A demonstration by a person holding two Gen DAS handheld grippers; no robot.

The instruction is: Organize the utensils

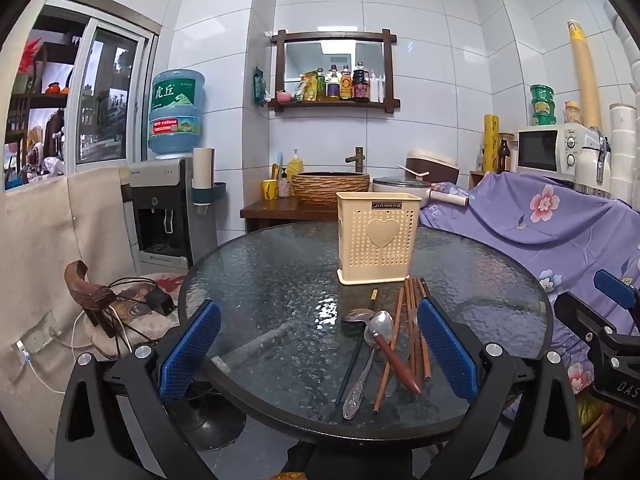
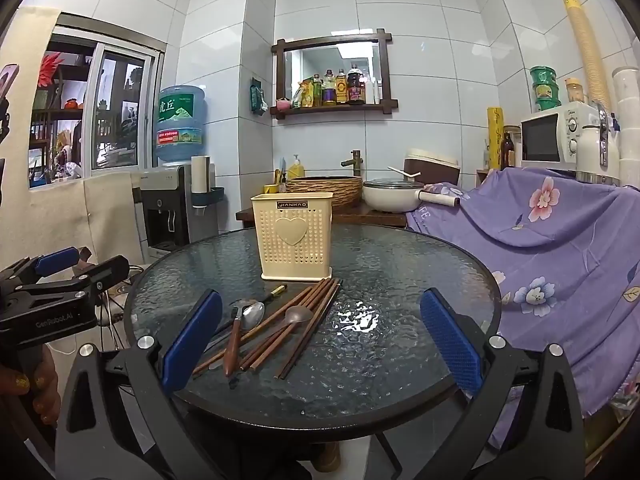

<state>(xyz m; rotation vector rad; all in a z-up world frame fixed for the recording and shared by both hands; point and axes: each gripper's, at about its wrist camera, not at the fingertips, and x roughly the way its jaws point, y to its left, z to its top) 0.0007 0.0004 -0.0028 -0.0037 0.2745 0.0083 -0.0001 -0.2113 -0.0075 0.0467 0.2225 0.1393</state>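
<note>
A cream perforated utensil holder [image 1: 378, 237] [image 2: 295, 236] with a heart on its front stands upright near the far side of the round glass table [image 1: 272, 280] [image 2: 400, 272]. In front of it lies a loose pile: several brown chopsticks [image 1: 412, 320] [image 2: 308, 312], a wooden-handled spoon [image 1: 394, 350] [image 2: 240, 326], an all-metal spoon [image 1: 360, 364] [image 2: 298, 314] and a dark chopstick with a gold tip [image 1: 374, 295] [image 2: 278, 290]. My left gripper [image 1: 318, 352] hovers wide open at the table's near edge, the pile just inside its right finger. My right gripper [image 2: 320, 344] is wide open too, the pile by its left finger.
A purple flowered cloth [image 1: 552, 224] [image 2: 560, 232] covers furniture right of the table. Behind stand a wooden counter with a woven basin [image 1: 330, 186], a pot [image 2: 390, 196], a water dispenser [image 1: 164, 216] and a microwave [image 2: 556, 140]. A stool with cables [image 1: 132, 308] sits at left.
</note>
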